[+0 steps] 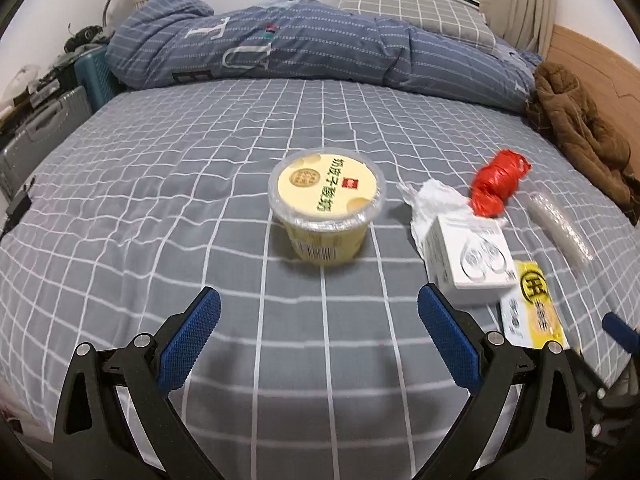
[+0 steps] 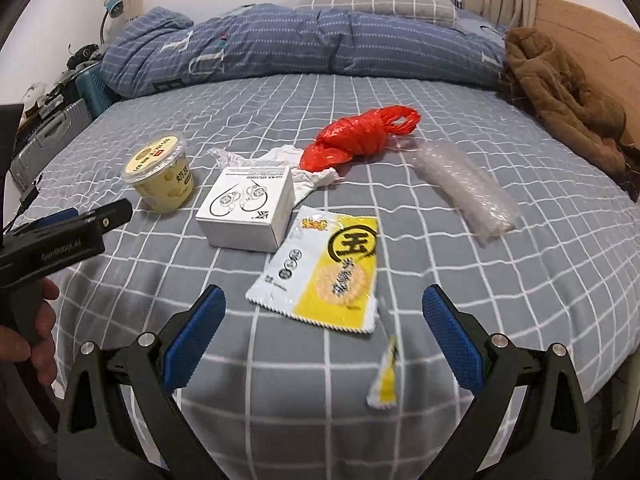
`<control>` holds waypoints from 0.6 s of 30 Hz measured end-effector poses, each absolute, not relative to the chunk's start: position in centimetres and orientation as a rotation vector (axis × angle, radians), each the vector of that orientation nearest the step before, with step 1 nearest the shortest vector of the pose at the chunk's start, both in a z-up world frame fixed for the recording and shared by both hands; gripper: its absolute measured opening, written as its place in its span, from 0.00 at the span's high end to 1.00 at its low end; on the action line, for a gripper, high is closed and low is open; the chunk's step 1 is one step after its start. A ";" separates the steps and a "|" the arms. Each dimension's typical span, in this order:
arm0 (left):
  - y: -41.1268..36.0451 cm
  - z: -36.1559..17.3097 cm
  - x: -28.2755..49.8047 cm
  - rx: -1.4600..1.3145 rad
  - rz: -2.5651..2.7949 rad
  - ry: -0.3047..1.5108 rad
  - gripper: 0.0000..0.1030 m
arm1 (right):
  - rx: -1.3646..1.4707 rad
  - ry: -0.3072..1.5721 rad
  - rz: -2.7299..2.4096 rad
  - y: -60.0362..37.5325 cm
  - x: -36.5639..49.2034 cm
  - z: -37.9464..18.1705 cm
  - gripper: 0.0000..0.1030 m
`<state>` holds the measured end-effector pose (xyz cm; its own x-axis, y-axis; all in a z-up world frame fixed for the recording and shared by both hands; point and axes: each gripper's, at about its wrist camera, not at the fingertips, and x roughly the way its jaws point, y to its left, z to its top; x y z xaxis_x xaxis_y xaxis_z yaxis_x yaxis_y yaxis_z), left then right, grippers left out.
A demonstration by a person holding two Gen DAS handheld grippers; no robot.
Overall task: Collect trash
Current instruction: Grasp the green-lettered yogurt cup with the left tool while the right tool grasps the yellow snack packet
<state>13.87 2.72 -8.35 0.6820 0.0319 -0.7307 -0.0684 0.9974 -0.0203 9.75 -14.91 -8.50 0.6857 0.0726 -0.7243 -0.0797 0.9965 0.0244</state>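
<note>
Left wrist view: the left gripper (image 1: 319, 316) is spread wide and empty, lined up on the tub (image 1: 326, 211) standing upright on the bed (image 1: 160, 184). It should straddle the tub's wall below the lid rim and close gently.

Right wrist view: the right gripper (image 2: 324, 316) hangs released, empty, over the wrapper (image 2: 320, 270) lying flat beside the box (image 2: 248, 210). Pinching one raised edge would likely serve best.

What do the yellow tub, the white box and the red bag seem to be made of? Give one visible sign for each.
Yellow tub: probably plastic, glossy; its lid rim looks clear.
White box: likely matt cardboard; crisp edges, printed line drawing.
Red bag: thin plastic film; crumpled, shiny, partly see-through.
</note>
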 end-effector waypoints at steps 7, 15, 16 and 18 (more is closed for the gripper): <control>3.4 -9.3 17.4 -0.065 0.070 0.829 0.06 | -0.008 0.872 0.071 -14.0 12.8 -10.0 0.08; 3.4 -10.5 20.3 -0.053 0.081 0.833 0.06 | 0.019 0.923 0.062 -14.3 15.4 -11.6 0.08; 3.4 -10.6 20.6 -0.047 0.083 0.834 0.06 | 0.021 0.927 0.062 -14.3 15.6 -11.7 0.08; 3.4 -10.8 21.2 -0.051 0.084 0.834 0.06 | 0.024 0.933 0.064 -14.2 16.1 -12.0 0.08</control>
<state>21.21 3.42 -10.79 0.6685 0.0541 -0.7417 -0.0941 0.9955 -0.0122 16.07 -14.20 -12.00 0.5940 0.0661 -0.8017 -0.0449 0.9978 0.0490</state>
